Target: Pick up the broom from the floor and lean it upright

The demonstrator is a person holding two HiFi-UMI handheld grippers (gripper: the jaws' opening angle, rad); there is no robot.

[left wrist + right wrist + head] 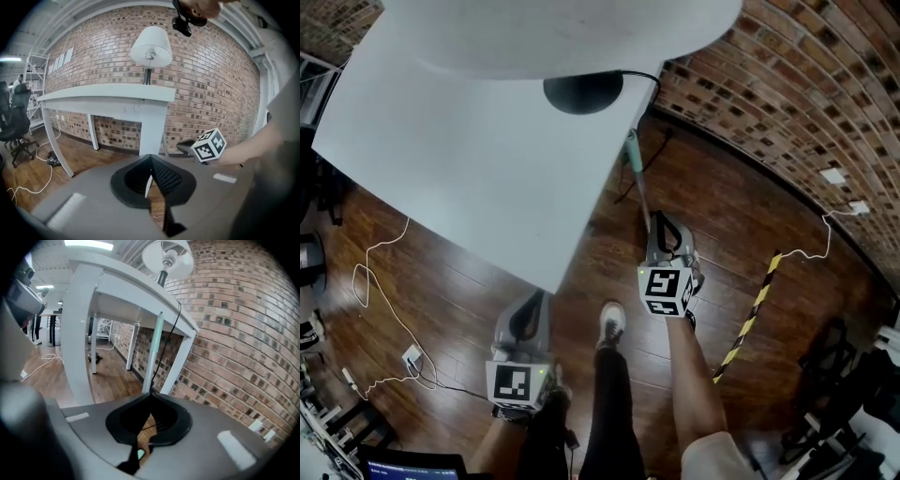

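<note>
Only the head view takes in both tools at once. The right gripper (661, 227) is far and right of the person's shoe (611, 323). The left gripper (534, 305) is nearer, with its tips at the edge of the flat white table (469, 159). That view alone shows the yellow-and-black striped strip (752, 314) lying on the dark, glossy plank floor (450, 281). From above, the lamp (151, 47) is just a black dome; its white conical shade and thin stem appear only in the gripper views. The left gripper view also catches the right gripper's marker cube (209, 145) off to its right.

The broom (153, 352) shows as a slim, smooth, pale green round handle standing nearly upright. Its top is against the table's right edge, beside a thin black cord (169, 338) and in front of the rough red brick wall (234, 333). Its brush end is out of sight.

The handle rises just beyond the right gripper's tips, whose jaws are pressed together with nothing between them. The left gripper is well to the left of the broom, its jaws likewise closed and empty.
</note>
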